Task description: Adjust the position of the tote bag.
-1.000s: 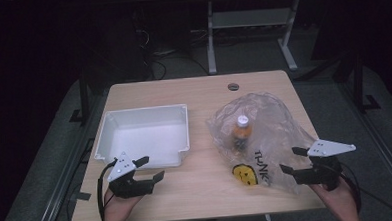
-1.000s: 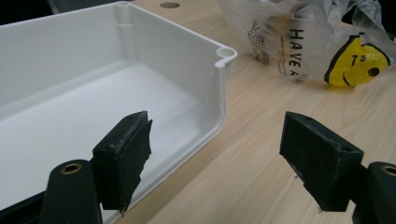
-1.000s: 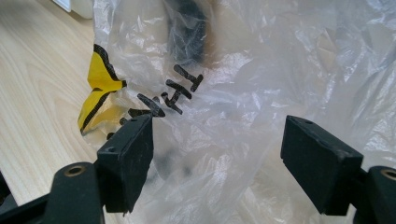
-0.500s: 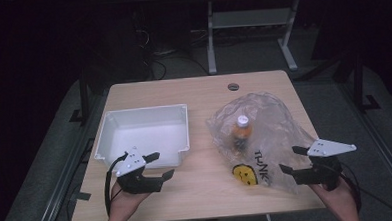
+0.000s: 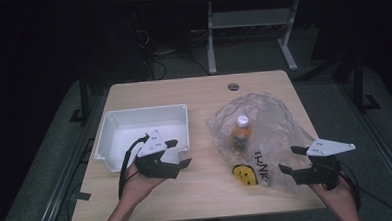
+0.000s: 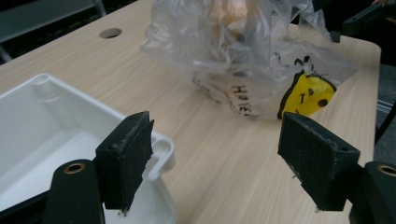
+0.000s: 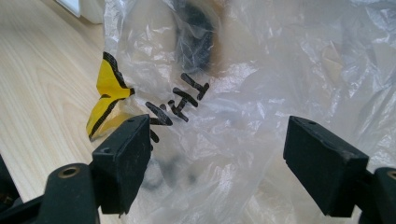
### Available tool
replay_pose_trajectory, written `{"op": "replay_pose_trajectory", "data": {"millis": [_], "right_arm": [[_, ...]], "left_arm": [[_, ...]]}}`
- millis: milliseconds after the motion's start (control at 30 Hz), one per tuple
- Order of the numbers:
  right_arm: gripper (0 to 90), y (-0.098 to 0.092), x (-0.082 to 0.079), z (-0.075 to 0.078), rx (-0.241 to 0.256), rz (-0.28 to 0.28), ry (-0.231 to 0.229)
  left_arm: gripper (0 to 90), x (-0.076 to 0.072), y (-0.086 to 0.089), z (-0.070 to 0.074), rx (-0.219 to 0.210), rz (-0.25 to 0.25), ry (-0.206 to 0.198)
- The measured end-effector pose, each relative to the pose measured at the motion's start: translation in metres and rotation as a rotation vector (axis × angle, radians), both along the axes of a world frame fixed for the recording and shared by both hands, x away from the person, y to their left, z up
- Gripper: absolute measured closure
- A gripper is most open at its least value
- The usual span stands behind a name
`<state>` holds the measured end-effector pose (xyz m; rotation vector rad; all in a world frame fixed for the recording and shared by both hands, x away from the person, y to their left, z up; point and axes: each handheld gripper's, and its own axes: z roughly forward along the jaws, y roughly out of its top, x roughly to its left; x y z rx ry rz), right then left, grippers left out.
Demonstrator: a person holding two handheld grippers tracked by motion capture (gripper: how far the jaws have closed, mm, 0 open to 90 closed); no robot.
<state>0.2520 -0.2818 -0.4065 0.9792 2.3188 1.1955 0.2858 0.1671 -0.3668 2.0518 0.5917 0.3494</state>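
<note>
Bag [image 5: 265, 137], crinkled clear plastic at centre right of the high view, shows black letters "TH" beside a yellow smiley; a bottle [image 5: 241, 133] lies inside. Your right claw [image 5: 295, 159] is spread at its lower edge. Your left claw [image 5: 178, 152], spread, hovers by the white tray [image 5: 115, 125]; bare counter [image 5: 207, 185] lies between.

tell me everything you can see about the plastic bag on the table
The plastic bag is clear, thin and crumpled, lying on the right half of the wooden table, apart from the white bin. It bears black lettering and a yellow smiley face near its front edge. An orange bottle with a white cap lies inside. The right hand-held gripper sits open at its near right edge.
</note>
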Motion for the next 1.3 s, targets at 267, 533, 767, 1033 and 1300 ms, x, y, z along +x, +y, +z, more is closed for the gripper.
{"op": "replay_pose_trajectory", "data": {"millis": [267,533,767,1033,1300], "right_arm": [[22.5,0.002,0.002,0.0,0.002,0.016,-0.003],[22.8,0.001,0.004,0.0,0.011,0.017,-0.005],[22.9,0.001,0.004,0.001,0.008,0.017,-0.009],[23.2,-0.001,0.002,0.003,0.016,0.01,-0.015],[24.1,0.0,0.0,0.004,0.012,0.011,-0.03]], "left_arm": [[25.6,0.022,-0.03,0.017,0.03,-0.046,0.008],[25.7,0.039,-0.061,0.025,0.051,-0.108,0.019],[27.2,0.052,-0.087,0.03,0.062,-0.147,0.023],[25.3,0.064,-0.108,0.031,0.087,-0.163,0.034],[25.5,0.071,-0.123,0.028,0.107,-0.163,0.025]]}}
